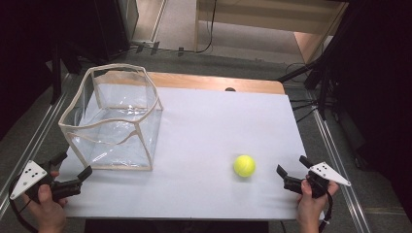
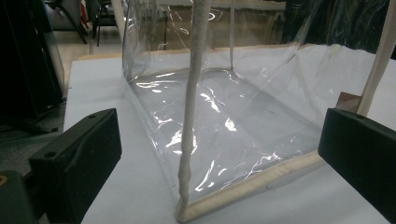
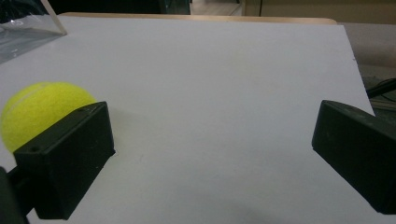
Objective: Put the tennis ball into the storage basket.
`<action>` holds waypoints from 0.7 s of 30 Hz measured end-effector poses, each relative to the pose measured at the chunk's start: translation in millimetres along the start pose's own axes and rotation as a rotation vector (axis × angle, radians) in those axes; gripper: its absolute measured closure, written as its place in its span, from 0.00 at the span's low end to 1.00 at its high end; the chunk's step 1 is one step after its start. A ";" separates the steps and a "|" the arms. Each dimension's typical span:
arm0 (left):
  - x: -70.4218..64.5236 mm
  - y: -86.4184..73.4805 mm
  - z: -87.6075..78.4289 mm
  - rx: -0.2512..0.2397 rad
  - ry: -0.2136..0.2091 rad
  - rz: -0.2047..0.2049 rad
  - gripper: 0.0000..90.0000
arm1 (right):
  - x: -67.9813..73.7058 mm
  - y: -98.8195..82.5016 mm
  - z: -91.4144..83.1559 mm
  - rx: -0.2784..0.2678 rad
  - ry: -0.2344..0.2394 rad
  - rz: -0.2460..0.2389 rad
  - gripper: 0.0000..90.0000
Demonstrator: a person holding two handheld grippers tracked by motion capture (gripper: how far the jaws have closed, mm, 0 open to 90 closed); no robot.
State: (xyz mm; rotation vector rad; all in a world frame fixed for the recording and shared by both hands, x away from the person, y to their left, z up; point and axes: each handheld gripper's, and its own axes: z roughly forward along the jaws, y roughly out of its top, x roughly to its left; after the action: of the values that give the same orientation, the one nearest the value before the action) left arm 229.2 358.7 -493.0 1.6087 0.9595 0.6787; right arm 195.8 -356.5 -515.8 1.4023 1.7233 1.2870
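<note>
The room around is dark, with grey floor, black stands and cables on both sides and a pale wooden frame at the back. The surface (image 1: 214, 126) is a white sheet over a wooden top whose far edge shows bare. On its left stands a clear plastic box (image 1: 112, 119) with cream fabric edging, open at the top, its walls creased and shiny; its near corner post rises right before the left tongs (image 1: 72, 165), whose jaws stand wide apart at the surface's near left corner with nothing between them. The tennis ball (image 1: 244, 165), bright yellow and fuzzy, lies on the bare sheet near the front right, well apart from the box. The right tongs (image 1: 293, 165) sit just right of it, jaws wide apart, not touching
</note>
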 end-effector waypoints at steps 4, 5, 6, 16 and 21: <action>0.0 -0.1 0.0 -0.001 0.001 0.003 0.00 | 1.3 1.1 -1.6 -0.002 0.003 0.000 0.00; -0.5 -0.1 0.1 0.000 0.002 0.005 0.00 | 1.3 1.9 -1.9 -0.002 0.003 -0.005 0.00; -0.8 -0.1 0.5 0.001 0.004 0.009 0.00 | 1.5 2.7 -2.2 0.000 0.007 -0.012 0.00; -2.6 -0.1 1.6 0.008 0.009 0.024 0.00 | 15.7 24.7 -6.5 0.022 0.042 -0.083 0.00; -3.5 0.0 2.5 0.020 0.014 0.035 0.00 | 25.6 37.8 -3.0 0.054 0.078 -0.114 0.00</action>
State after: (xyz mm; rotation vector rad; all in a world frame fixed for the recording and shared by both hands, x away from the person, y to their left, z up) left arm 229.5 354.4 -493.4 1.6432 0.9528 0.7075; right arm 200.9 -333.6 -476.5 1.2784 1.8751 1.2561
